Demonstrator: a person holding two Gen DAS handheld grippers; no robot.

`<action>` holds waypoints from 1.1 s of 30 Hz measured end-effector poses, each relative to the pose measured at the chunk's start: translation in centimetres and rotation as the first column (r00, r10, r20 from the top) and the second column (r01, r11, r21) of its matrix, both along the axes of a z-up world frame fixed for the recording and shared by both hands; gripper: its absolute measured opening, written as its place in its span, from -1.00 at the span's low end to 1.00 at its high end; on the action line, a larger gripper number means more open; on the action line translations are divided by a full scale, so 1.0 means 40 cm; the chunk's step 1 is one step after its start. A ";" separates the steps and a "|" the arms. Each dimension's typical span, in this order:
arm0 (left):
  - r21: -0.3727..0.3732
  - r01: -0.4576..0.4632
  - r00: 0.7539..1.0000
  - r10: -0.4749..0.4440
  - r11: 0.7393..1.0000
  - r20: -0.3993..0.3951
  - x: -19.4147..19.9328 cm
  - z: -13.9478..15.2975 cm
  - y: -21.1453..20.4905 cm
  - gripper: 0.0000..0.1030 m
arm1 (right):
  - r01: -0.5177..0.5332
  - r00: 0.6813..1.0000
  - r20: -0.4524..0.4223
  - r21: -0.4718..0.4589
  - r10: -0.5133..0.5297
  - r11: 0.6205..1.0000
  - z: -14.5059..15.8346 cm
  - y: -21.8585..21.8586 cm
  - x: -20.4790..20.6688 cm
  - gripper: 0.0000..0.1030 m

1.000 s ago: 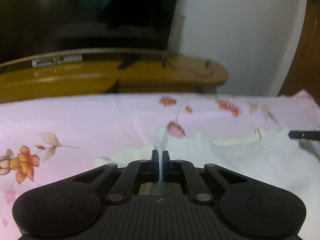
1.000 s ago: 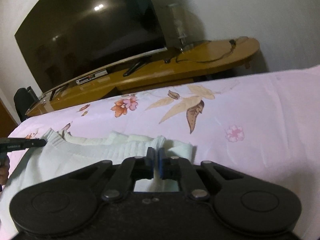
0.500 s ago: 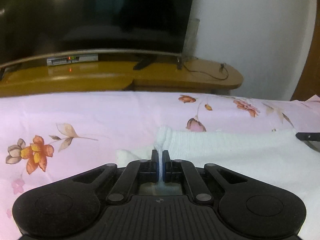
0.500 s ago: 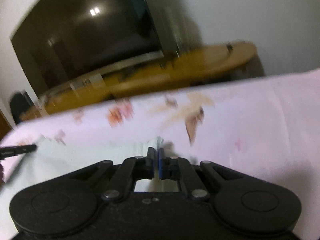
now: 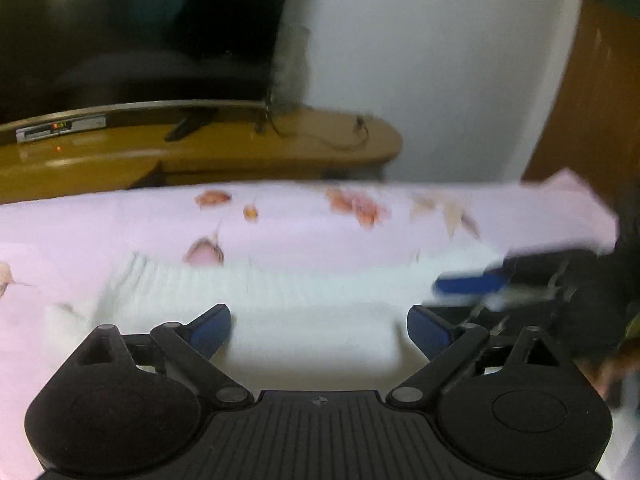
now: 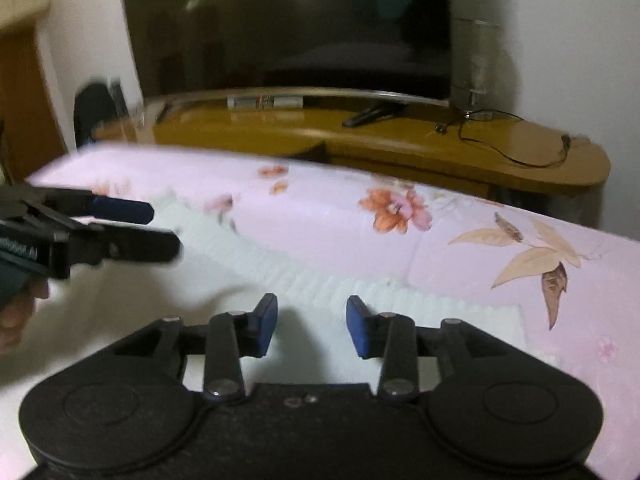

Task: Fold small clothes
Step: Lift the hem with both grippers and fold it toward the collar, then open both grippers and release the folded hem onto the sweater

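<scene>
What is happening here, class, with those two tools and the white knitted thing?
A person is folding a small white knitted garment on a pink floral bedsheet. Both tools are letting go: the left tool has its jaws opening wide with only loose cloth beneath, and the right tool is opening too, pads clear of the fabric. The garment lies flat on the sheet, ribbed edge toward the television.

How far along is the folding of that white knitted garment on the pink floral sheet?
One fold looks laid: the white knitted garment lies flat on the pink floral sheet. In hand: nothing. The left gripper and right gripper jaws are opening, with no cloth pinched. Further folds may remain; blur hides its shape.
</scene>
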State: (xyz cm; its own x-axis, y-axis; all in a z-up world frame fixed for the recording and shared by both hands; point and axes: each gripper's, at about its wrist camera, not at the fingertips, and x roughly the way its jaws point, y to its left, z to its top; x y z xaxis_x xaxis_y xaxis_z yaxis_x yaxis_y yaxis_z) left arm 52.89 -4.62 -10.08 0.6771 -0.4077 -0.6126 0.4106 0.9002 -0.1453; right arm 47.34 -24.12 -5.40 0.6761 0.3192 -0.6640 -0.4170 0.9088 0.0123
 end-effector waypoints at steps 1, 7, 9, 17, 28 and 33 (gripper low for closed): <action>0.073 -0.035 0.999 0.033 0.997 0.020 -0.009 -0.023 0.015 0.83 | -0.014 1.000 0.005 -0.018 0.014 1.000 -0.004 -0.003 -0.007 -0.27; 0.131 -0.238 0.971 0.233 0.962 0.048 -0.064 0.002 0.193 0.83 | 0.202 0.979 0.056 -0.072 -0.198 0.977 0.007 -0.236 -0.069 -0.25; 0.060 -0.235 0.971 0.232 0.970 0.059 -0.100 0.038 0.199 0.83 | 0.270 0.962 0.070 -0.070 -0.266 0.960 0.026 -0.264 -0.105 -0.23; 0.182 -0.054 0.998 0.048 0.982 0.034 -0.193 0.037 -0.059 0.83 | -0.048 0.996 0.075 -0.028 0.050 0.998 0.046 0.049 -0.246 -0.47; 0.092 -0.156 0.988 0.154 0.983 0.035 -0.285 0.096 0.123 1.00 | 0.201 0.978 0.054 -0.035 -0.199 0.979 0.052 -0.136 -0.311 -0.38; 0.057 -0.120 0.993 0.121 0.991 -0.011 -0.293 0.068 -0.002 1.00 | 0.039 0.997 0.061 -0.019 -0.038 0.999 0.053 0.083 -0.344 -0.38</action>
State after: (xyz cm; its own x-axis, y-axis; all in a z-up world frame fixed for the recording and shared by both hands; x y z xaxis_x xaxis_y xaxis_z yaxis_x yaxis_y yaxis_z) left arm 41.17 -4.69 -7.36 0.7101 -0.2879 -0.6426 0.2966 0.9500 -0.0979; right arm 33.57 -20.79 -3.28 0.7270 0.2793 -0.6273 -0.3810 0.9241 -0.0302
